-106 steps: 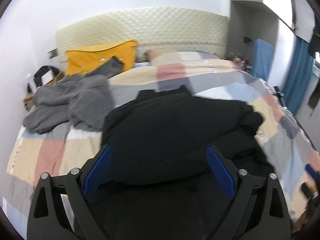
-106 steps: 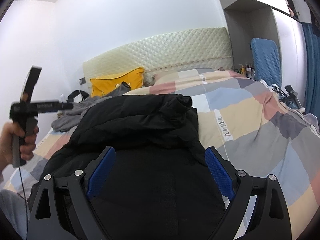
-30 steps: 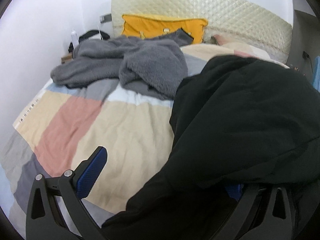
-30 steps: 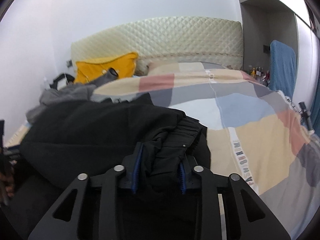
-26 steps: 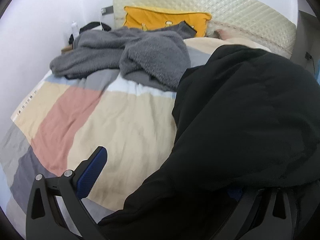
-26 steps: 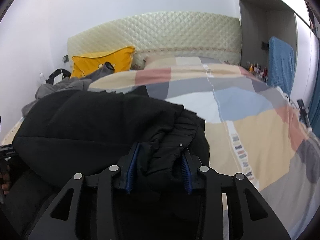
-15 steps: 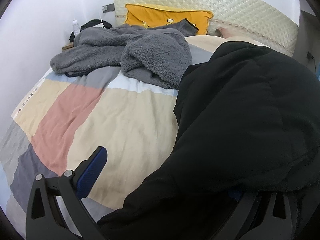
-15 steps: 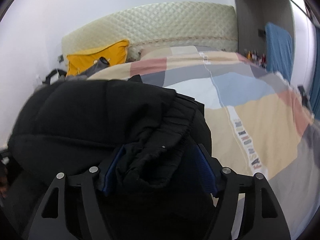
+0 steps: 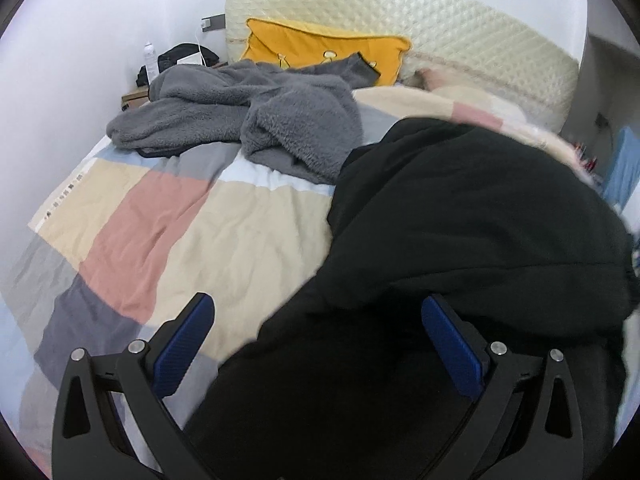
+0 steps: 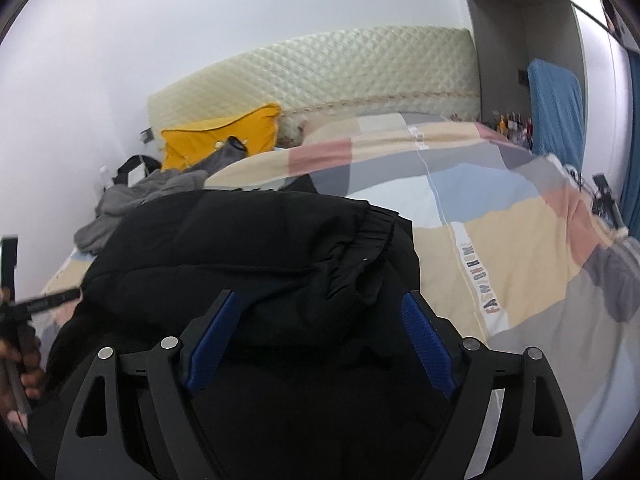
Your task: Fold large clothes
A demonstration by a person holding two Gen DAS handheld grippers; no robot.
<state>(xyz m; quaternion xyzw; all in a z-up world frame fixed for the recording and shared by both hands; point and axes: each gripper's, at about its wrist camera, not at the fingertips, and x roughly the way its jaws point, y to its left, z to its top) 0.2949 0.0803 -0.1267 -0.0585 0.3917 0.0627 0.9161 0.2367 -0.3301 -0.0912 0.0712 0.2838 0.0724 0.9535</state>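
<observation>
A large black padded jacket [image 9: 472, 224] lies bunched on the checked bedspread [image 9: 168, 216]. It also fills the middle of the right wrist view [image 10: 248, 248], its gathered cuff or hem [image 10: 372, 240] on top. My left gripper [image 9: 316, 316] is open, its blue pads over the jacket's near edge, nothing held. My right gripper [image 10: 320, 312] is open too, its pads on either side of a fold of the jacket without pinching it. The left gripper's handle [image 10: 24, 312] shows at the left edge of the right wrist view.
A grey fleece garment [image 9: 256, 120] lies crumpled at the far left of the bed, before a yellow pillow [image 9: 316, 48] and the quilted headboard [image 9: 440, 28]. A bedside table with a bottle and a bag [image 9: 172, 60] stands by the wall. A blue towel [image 10: 556, 108] hangs at right.
My right gripper has opened and let go of the jacket fold it was shut on. My left gripper has drawn back, so both its pads show clear of the jacket.
</observation>
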